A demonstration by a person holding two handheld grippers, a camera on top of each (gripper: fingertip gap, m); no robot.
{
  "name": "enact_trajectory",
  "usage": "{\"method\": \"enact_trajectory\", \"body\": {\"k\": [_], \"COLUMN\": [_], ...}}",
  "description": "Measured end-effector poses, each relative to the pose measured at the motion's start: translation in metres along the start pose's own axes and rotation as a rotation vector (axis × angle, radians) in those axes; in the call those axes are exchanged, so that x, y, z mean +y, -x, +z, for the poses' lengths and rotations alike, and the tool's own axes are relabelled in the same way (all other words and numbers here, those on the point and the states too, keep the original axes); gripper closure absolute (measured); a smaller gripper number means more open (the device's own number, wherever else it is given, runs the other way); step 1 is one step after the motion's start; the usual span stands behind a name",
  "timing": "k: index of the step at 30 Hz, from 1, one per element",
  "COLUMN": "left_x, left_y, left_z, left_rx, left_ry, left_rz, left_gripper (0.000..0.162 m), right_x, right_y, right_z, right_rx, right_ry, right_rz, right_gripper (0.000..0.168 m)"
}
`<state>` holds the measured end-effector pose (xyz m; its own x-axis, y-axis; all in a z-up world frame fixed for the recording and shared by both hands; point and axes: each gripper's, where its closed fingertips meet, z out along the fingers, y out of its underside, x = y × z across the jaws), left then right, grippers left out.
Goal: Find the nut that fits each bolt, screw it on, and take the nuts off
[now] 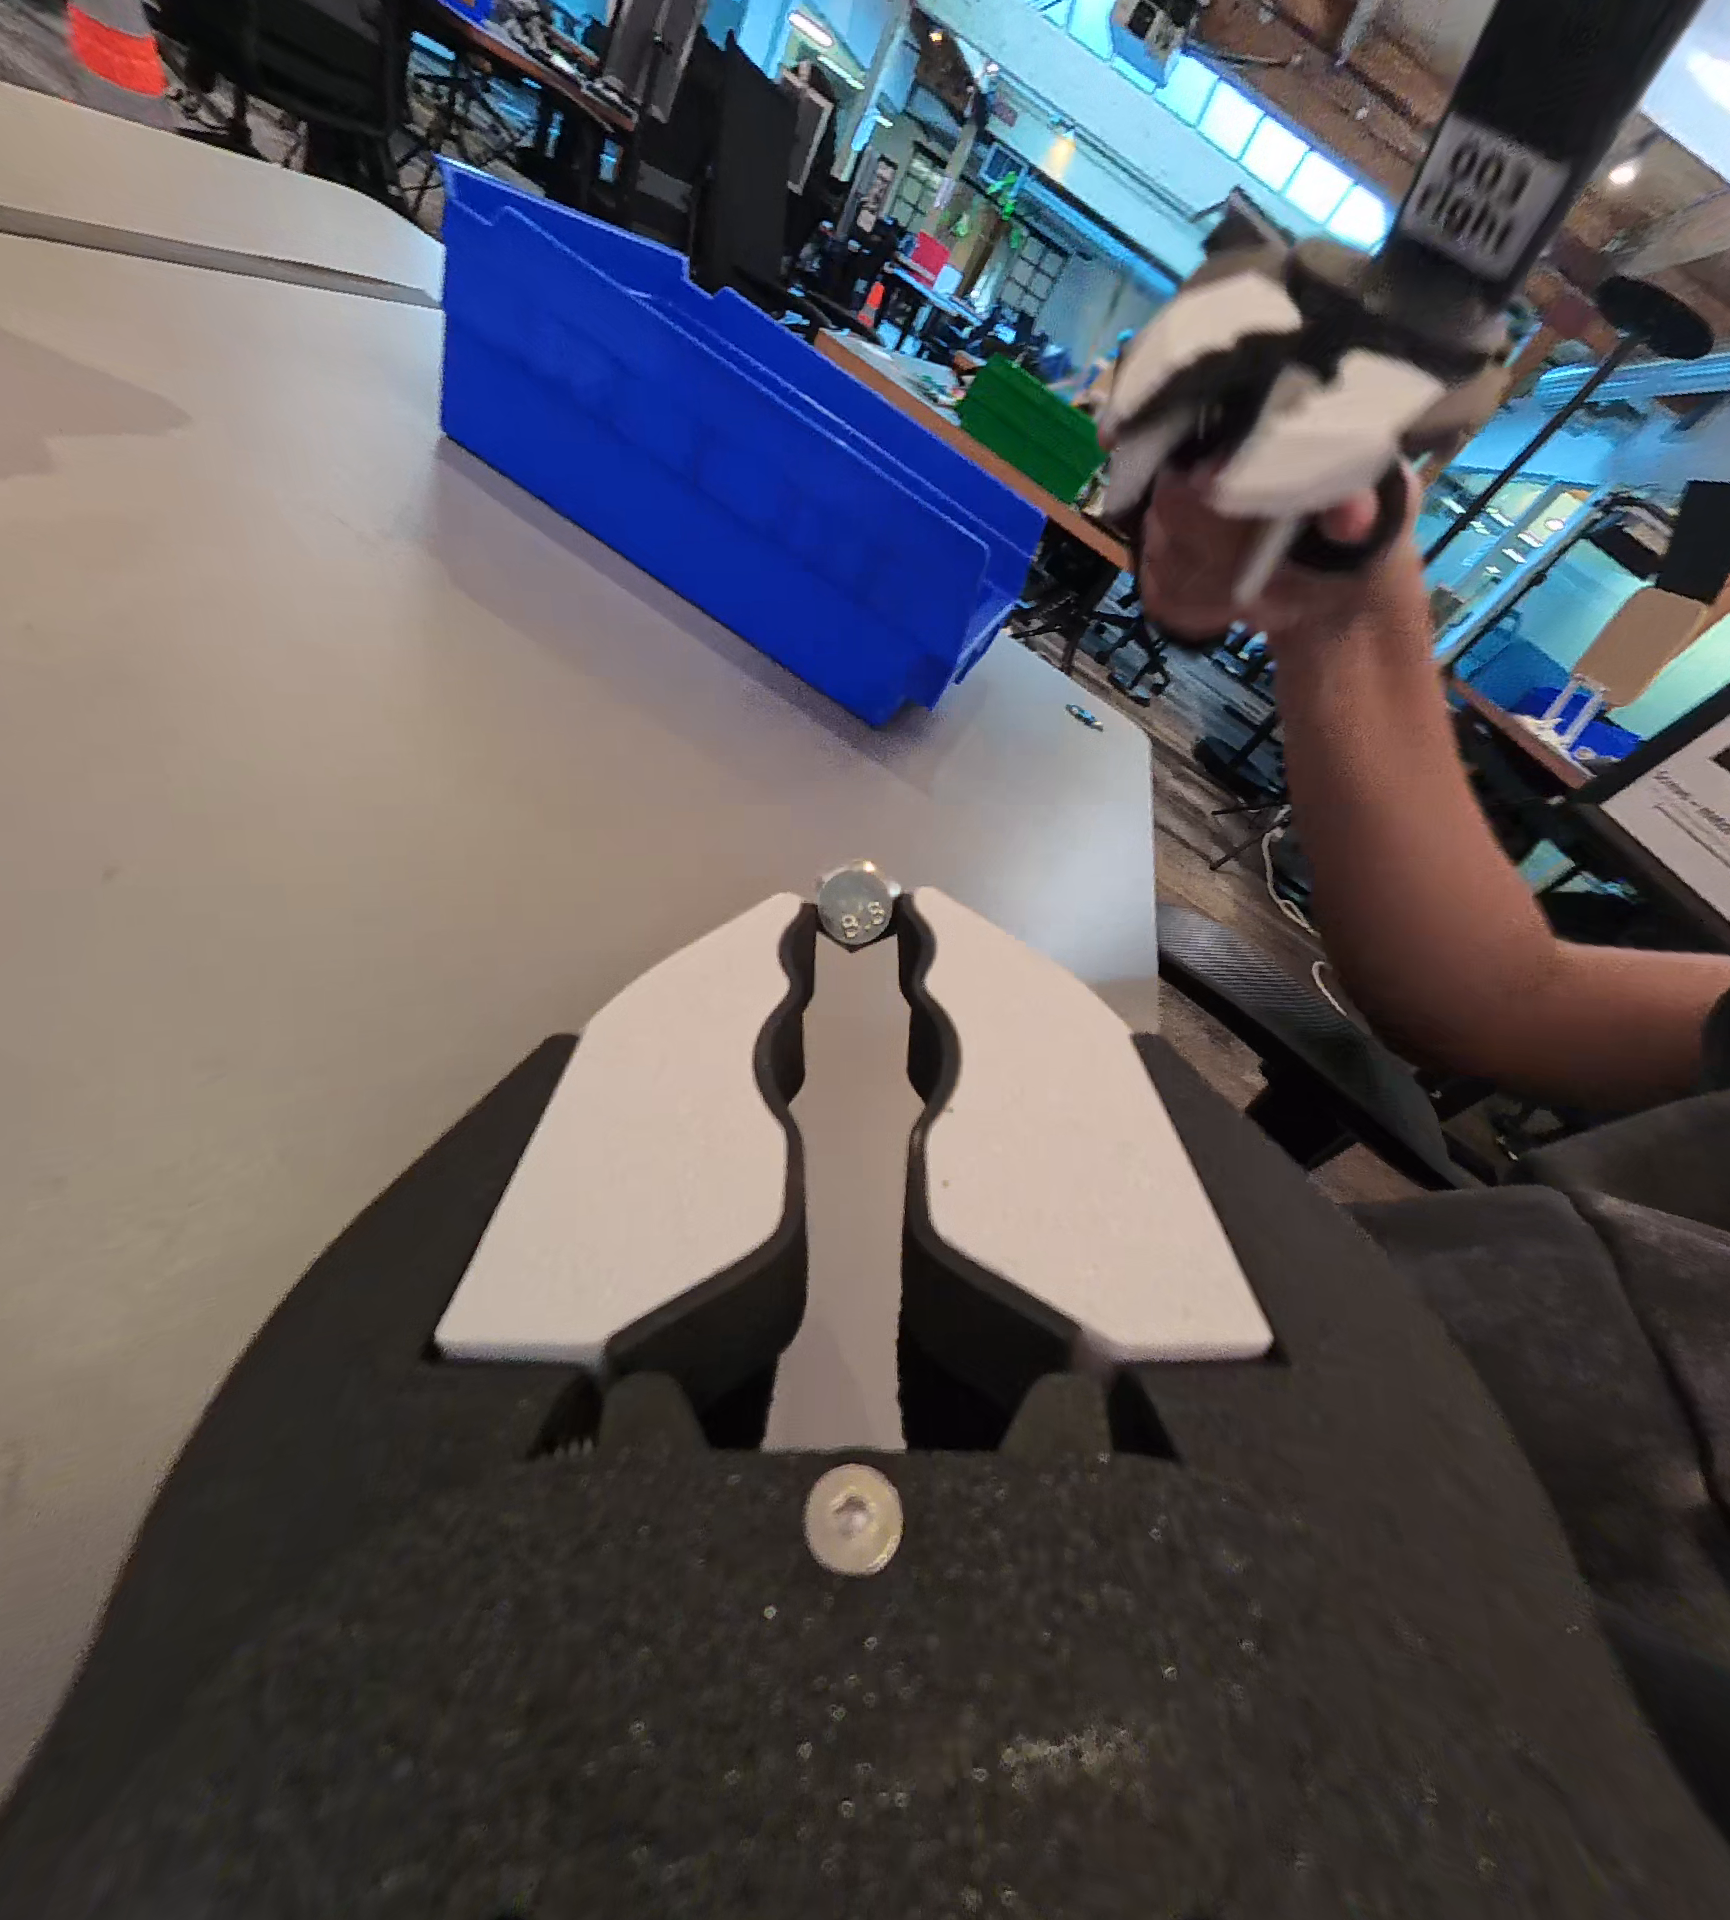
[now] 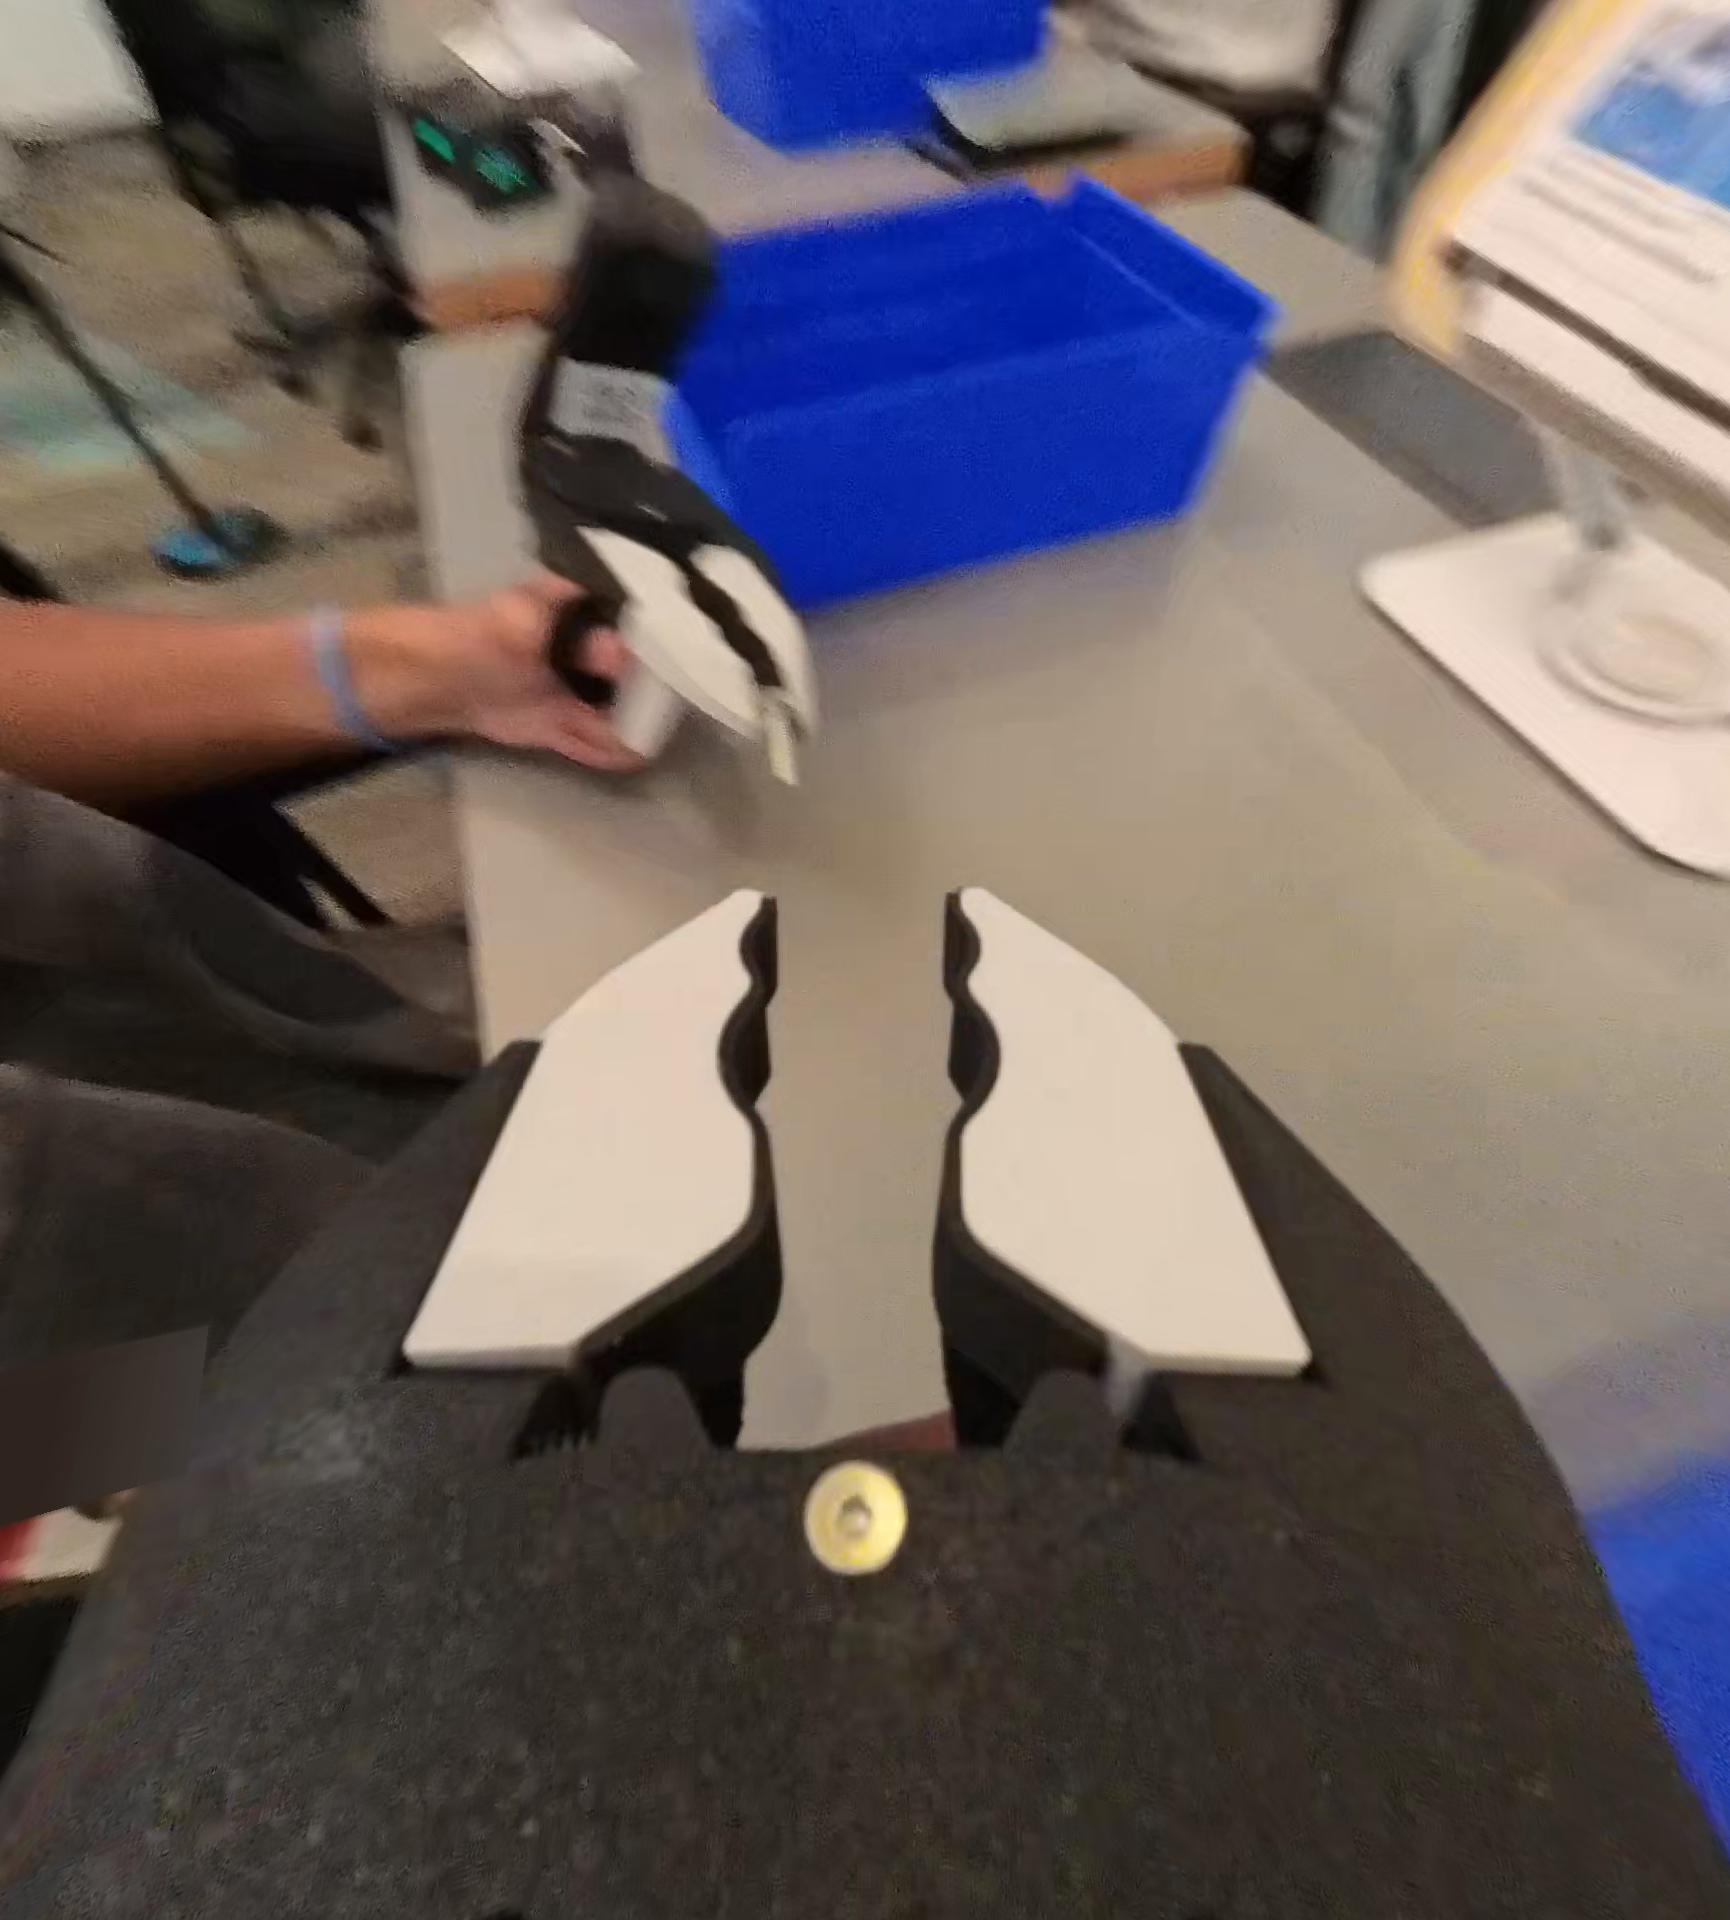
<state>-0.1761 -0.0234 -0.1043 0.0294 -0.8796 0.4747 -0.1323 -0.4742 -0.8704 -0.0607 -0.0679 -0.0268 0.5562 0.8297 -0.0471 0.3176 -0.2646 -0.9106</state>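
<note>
My left gripper (image 1: 853,900) is shut on a silver hex-head bolt (image 1: 859,921), whose head shows between the fingertips, low over the grey table (image 1: 321,779). In the right wrist view the left gripper (image 2: 773,717) is at the table's left edge, with the bolt's shank (image 2: 784,740) sticking out below its tips. My right gripper (image 2: 861,914) is open and empty above the table, its jaws clearly apart. In the left wrist view it (image 1: 1245,447) is raised in the air to the upper right, blurred. A small metal piece (image 1: 1081,715) lies near the table's far corner.
A blue plastic bin (image 1: 715,447) stands on the table beyond the left gripper and also shows in the right wrist view (image 2: 965,416). A white tray with a clear stand (image 2: 1609,717) sits at the right. The table edge (image 1: 1152,883) is close on the right.
</note>
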Motion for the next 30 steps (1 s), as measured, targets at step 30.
{"method": "enact_trajectory", "body": {"k": [30], "left_x": [0.000], "left_y": [-0.024], "left_z": [-0.005], "left_rx": [0.146], "left_ry": [-0.028], "left_rz": [-0.008], "left_gripper": [0.122], "right_x": [-0.042], "right_y": [-0.003], "right_z": [-0.011], "right_rx": [-0.092], "right_ry": [-0.419], "right_rz": [0.152], "right_gripper": [0.161]}}
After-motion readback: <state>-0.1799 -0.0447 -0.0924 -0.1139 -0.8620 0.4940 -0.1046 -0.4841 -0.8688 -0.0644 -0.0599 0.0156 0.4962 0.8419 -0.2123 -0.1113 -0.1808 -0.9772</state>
